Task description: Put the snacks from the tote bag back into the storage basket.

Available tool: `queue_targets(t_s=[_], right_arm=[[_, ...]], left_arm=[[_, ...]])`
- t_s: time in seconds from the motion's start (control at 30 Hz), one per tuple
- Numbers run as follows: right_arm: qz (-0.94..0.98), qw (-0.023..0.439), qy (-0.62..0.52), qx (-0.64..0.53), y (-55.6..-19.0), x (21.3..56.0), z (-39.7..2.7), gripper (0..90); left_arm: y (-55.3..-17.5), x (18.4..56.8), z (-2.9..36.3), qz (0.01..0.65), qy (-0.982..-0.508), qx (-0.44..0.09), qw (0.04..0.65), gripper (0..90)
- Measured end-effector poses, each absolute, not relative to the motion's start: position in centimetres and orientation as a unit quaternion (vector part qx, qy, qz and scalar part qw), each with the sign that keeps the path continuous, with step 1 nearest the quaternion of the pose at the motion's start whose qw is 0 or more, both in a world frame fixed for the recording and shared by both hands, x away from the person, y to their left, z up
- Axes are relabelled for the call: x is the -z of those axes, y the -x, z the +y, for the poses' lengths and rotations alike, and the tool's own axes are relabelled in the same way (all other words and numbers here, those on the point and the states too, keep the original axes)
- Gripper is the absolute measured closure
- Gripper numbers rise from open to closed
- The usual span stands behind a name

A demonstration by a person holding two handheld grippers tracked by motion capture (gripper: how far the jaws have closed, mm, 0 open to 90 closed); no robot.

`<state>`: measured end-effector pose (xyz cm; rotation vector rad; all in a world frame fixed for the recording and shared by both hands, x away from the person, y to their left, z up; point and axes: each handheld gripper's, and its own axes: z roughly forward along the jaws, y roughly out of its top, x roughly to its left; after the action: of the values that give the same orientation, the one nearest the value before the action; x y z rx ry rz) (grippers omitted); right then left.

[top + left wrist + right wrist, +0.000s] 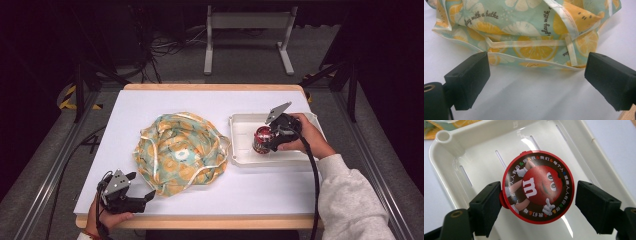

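A crumpled cloth bag (pixel 180 152) with an orange-and-lemon print on pale green lies in the middle of the white table. My left gripper (pixel 140 185) is at the front left, open, its jaws just short of the bag's near hem (pixel 529 62), nothing between them. A red round candy can (pixel 261 138) sits in a white slotted tray (pixel 240 125) at the right. My right gripper (pixel 269 141) straddles the can (pixel 537 187): one jaw touches its side, the other stands a small gap off the lid. The gripper (pixel 537 195) is open.
The white board (pixel 280 190) covers a wooden table whose front edge runs just behind my left hand. The tray's rim (pixel 486 142) has a round corner post. Beyond the table are a grey floor, cables and a metal stand (pixel 247 35).
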<state>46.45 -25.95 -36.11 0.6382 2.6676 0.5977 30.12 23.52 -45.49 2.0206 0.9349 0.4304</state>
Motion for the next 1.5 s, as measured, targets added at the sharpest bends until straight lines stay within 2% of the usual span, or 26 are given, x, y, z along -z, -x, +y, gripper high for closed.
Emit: queue_targets(t_s=[0.87,1.5], right_arm=[[0.921,0.197,-0.234,-0.241,-43.6,33.7,-27.6,23.6],[0.916,0.211,-0.236,-0.248,-41.6,33.9,-29.3,22.2]], left_arm=[[-30.3,45.5,23.3,0.373,-0.81,-0.174,0.419,7.2],[-30.3,45.5,23.2,0.371,-0.811,-0.175,0.418,7.2]])
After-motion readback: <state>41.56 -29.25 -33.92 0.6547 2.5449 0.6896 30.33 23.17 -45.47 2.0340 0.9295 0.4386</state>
